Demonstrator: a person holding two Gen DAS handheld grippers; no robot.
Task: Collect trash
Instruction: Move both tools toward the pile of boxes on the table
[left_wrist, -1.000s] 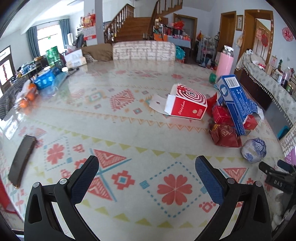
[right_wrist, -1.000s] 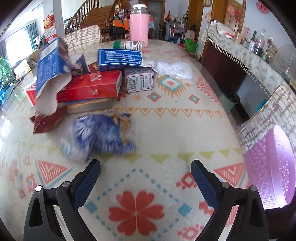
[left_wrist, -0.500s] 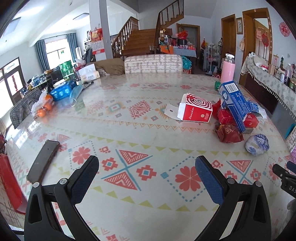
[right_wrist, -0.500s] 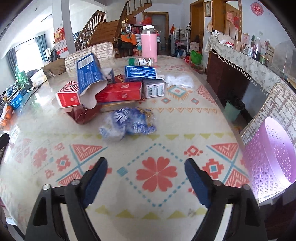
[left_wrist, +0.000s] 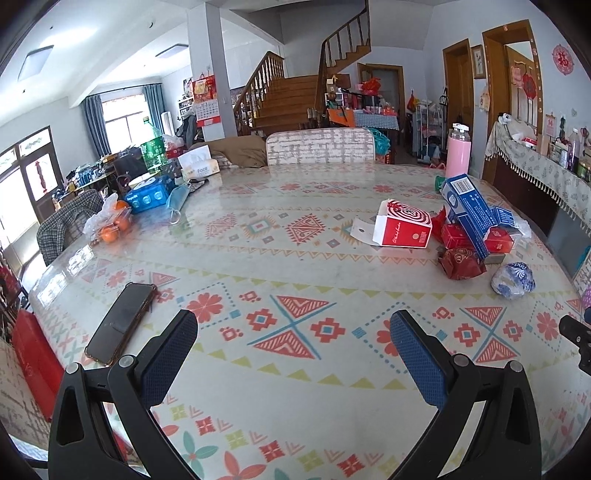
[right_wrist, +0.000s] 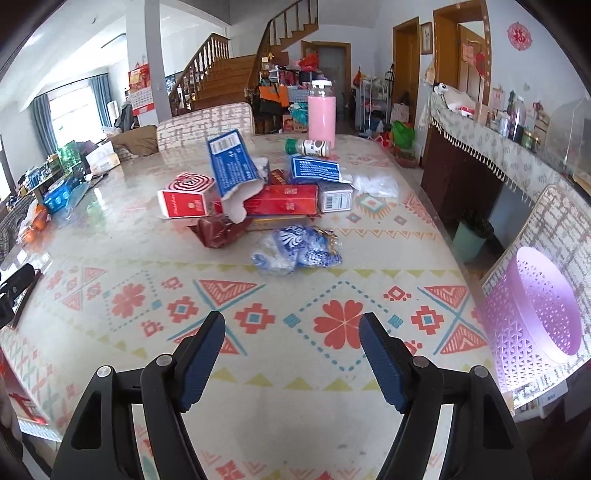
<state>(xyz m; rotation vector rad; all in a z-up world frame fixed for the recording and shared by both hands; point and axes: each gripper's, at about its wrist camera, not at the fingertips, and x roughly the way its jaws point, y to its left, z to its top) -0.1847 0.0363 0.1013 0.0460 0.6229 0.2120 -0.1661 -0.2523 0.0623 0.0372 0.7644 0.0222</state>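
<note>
As we read both views, nothing has been picked up yet.

Left view, gripper: our left gripper (left_wrist: 293, 334) sits at the lower middle of the frame, jaws spread wide and empty, above bare table (left_wrist: 295, 258).
Left view, trash: the pile lies at the right of the frame, well apart from the gripper: a red box (left_wrist: 402, 229) with its flap open, a blue box (left_wrist: 467, 208) leaning across small red packs, a red wrapper (left_wrist: 461, 262) and a blue bag (left_wrist: 512, 279) nearest the table edge.
Left view, other things: a phone (left_wrist: 120, 323) lies at lower left, and oranges in a clear bag (left_wrist: 110, 223) at the left edge.

Right view, gripper: our right gripper (right_wrist: 291, 345) sits at the lower middle, jaws likewise released with nothing between them.
Right view, trash: the blue bag (right_wrist: 295, 251) is at frame centre, the closest piece, ahead of the fingers but apart from them; the boxes are stacked behind it.
Right view, basket: a purple basket (right_wrist: 532, 317) stands at the right edge beside the table; what we see of its inside looks empty.
Right view, bottle: a pink bottle (right_wrist: 322, 116) stands upright behind the pile.

Progress: we judge the job at its start, with every piece left to move.
Next: the blue bag looks like the first grab, then the basket.
</note>
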